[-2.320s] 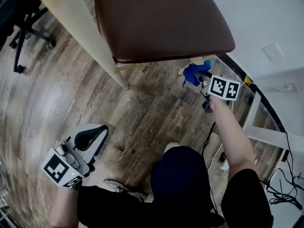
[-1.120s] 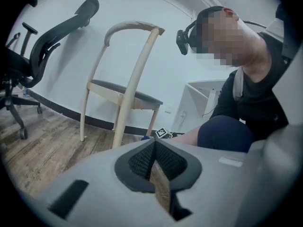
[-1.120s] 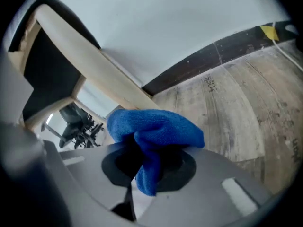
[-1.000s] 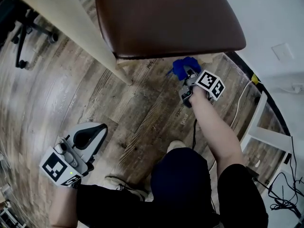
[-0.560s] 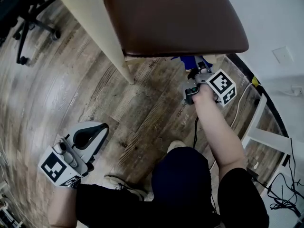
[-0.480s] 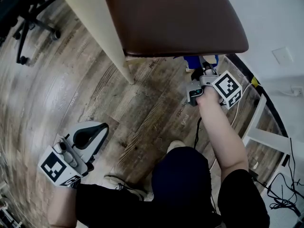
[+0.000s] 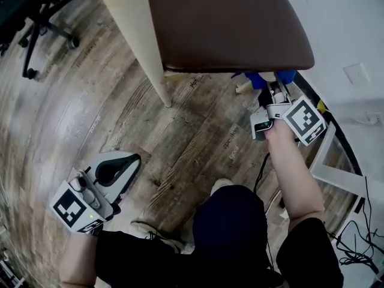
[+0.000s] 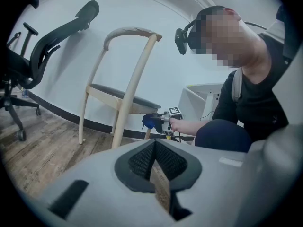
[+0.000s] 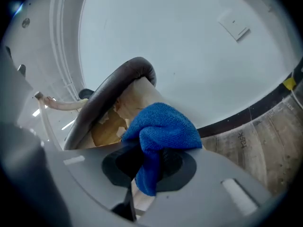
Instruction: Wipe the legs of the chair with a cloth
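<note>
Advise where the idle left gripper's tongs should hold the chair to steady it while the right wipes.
I'd grip the pale wooden leg left of the seat, below seat level, coming from the left. It is a slim, bare, slightly leaning post, well apart from the right gripper and its blue cloth.

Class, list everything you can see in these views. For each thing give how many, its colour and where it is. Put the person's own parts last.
chair: one, brown seat, pale wooden legs, top of head view.
cloth: one, blue, under the seat edge.
office chair: one, black, far left.
floor: one, grey-brown wood planks, underneath everything.
wall plate: one, white, upper right of head view.
cables: several, black, lower right.
right gripper: one, grey, jaws shut on the cloth.
left gripper: one, grey, jaws together, empty, low at left.
person: one, dark clothing, bottom of head view.
</note>
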